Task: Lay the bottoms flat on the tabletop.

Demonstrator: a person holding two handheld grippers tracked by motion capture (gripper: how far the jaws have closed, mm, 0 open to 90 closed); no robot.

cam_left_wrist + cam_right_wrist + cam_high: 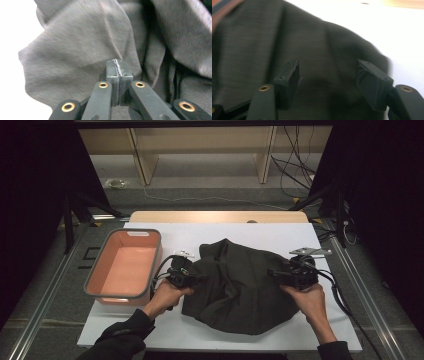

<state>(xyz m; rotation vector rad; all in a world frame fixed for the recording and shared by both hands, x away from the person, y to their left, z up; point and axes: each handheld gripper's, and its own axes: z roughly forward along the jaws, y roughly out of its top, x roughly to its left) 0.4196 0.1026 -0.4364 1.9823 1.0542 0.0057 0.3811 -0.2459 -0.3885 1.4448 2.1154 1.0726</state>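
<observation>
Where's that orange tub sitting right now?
In the high view the orange tub sits at the left side of the white table, just left of the left gripper and the dark garment.

The tabletop (220, 332) is a white board laid over a light wooden top whose far edge shows as a pale strip. A crumpled dark grey garment (235, 287) lies on it, spread across the middle and toward the right. At its left side stands a grey-rimmed tub (97, 275) with a salmon-pink inside, well apart from the garment.
</observation>
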